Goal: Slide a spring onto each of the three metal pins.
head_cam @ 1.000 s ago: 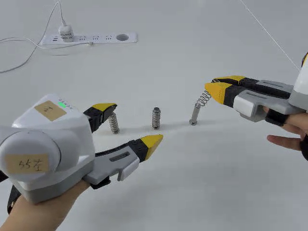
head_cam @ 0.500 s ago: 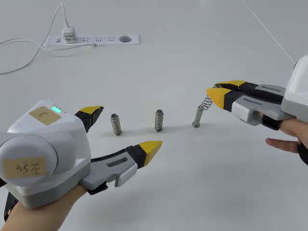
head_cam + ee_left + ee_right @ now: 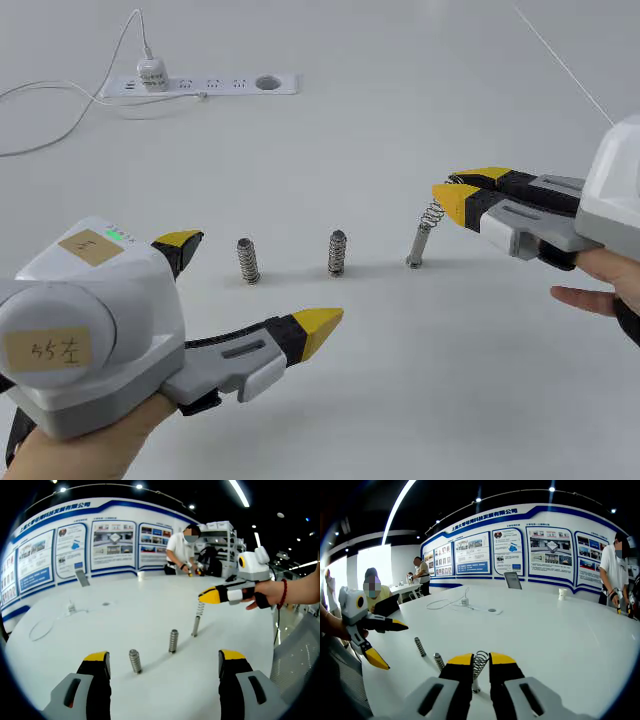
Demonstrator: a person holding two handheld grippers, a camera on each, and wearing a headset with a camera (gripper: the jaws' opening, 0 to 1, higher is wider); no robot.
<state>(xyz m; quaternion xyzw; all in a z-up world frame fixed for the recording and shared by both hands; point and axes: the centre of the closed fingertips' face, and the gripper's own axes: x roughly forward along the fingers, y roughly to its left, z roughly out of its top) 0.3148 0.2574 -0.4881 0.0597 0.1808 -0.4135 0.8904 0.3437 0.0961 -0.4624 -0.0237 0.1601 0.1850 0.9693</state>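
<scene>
Three metal pins stand in a row on the white table (image 3: 400, 380). The left pin (image 3: 247, 260) and middle pin (image 3: 338, 252) each carry a spring. The right pin (image 3: 416, 246) is bare along its shaft, and a spring (image 3: 432, 213) leans at its top. My right gripper (image 3: 450, 193) is shut on that spring, which sits between its yellow tips in the right gripper view (image 3: 480, 662). My left gripper (image 3: 250, 282) is open and holds nothing, nearer me than the left pin; the row of pins (image 3: 173, 641) lies ahead of it.
A white power strip (image 3: 205, 84) with a plug and cable lies at the table's far left. A thin cord (image 3: 560, 58) runs across the far right. A person (image 3: 182, 547) stands beyond the table, and others (image 3: 422, 572) sit at another table.
My left gripper has drawn back from the left pin toward me, still open. My right gripper stays shut on the spring at the right pin's top, barely shifted. The head camera moved a little.
</scene>
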